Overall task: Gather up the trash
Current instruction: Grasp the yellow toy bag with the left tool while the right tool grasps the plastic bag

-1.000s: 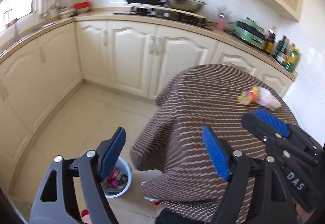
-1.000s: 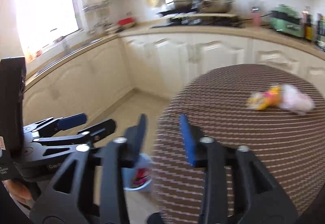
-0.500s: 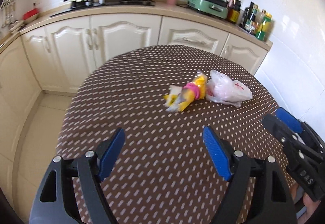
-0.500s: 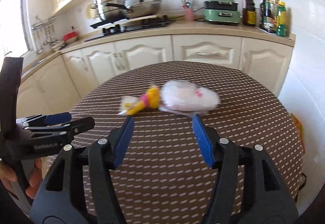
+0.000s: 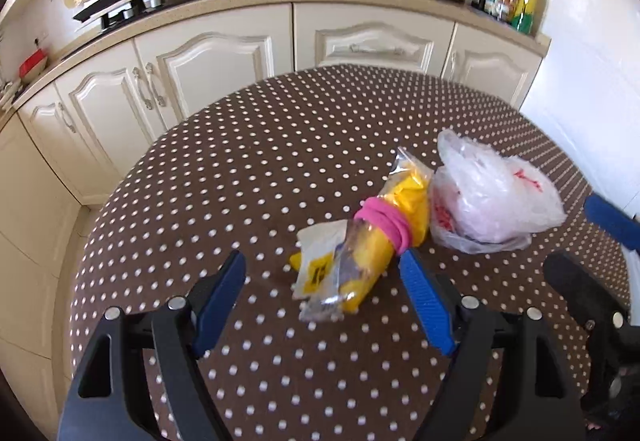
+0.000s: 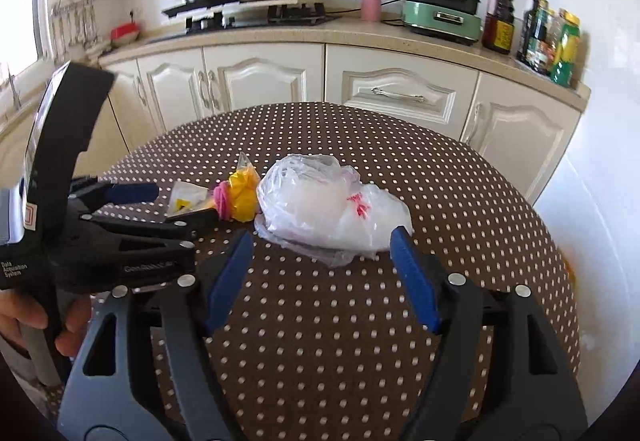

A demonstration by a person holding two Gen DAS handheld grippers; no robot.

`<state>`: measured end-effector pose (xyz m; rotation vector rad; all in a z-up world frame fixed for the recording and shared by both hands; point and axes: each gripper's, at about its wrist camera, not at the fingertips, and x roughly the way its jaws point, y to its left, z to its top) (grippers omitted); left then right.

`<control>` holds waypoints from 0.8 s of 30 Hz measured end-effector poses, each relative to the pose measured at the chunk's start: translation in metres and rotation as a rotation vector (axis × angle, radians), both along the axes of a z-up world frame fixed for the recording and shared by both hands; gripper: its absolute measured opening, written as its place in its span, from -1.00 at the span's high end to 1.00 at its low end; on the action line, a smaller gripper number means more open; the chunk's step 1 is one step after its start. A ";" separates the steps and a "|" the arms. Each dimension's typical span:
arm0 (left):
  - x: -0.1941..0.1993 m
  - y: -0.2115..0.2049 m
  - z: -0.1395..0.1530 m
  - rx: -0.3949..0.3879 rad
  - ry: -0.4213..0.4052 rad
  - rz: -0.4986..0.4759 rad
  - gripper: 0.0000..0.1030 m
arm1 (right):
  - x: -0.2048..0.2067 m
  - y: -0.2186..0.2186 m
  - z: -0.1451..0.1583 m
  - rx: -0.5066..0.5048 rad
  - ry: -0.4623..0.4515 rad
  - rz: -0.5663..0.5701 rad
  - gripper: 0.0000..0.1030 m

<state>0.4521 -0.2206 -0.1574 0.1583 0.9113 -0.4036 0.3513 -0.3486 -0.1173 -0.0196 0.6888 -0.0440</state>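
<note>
A: What holds what on the table [image 5: 240, 169]?

B: At left, a clear wrapper [image 5: 356, 237] with yellow contents, cinched by a pink band [image 5: 384, 225]. A white packet [image 5: 320, 257] lies against its near end. Just to its right, touching it, a thin plastic bag [image 5: 492, 197] with something pale and something red inside.

A: How does the wrapper lie?

B: Flat, its long axis slanted, the twisted clear tip pointing away toward the cabinets [image 5: 224, 61].

A: The claws?

B: The left gripper [image 5: 320, 305] is spread wide, empty, the wrapper's near end between its fingers, unpressed. The right gripper [image 6: 320, 273] has just been opening, nothing pinched, the bag just beyond its tips.
</note>
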 end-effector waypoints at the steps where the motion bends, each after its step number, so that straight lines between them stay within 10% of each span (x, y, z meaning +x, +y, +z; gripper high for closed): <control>1: 0.002 -0.002 -0.002 0.000 0.011 -0.008 -0.30 | 0.004 0.002 0.000 -0.021 0.000 0.004 -0.37; 2: 0.004 -0.003 -0.004 0.000 0.023 -0.017 0.26 | 0.008 0.003 0.000 -0.042 0.001 0.011 -0.39; 6: 0.005 0.003 0.000 -0.015 0.028 -0.023 0.75 | 0.029 0.012 -0.007 -0.121 0.034 0.041 -0.41; 9: 0.000 0.012 0.003 -0.036 0.035 -0.025 0.82 | 0.042 0.019 -0.016 -0.184 0.061 0.049 -0.31; 15: -0.017 0.041 0.013 -0.090 0.015 -0.004 0.85 | 0.038 0.031 -0.017 -0.199 0.049 0.053 0.69; 24: -0.060 0.111 0.050 -0.178 -0.066 0.056 0.85 | 0.001 0.087 0.034 -0.093 -0.077 0.138 0.79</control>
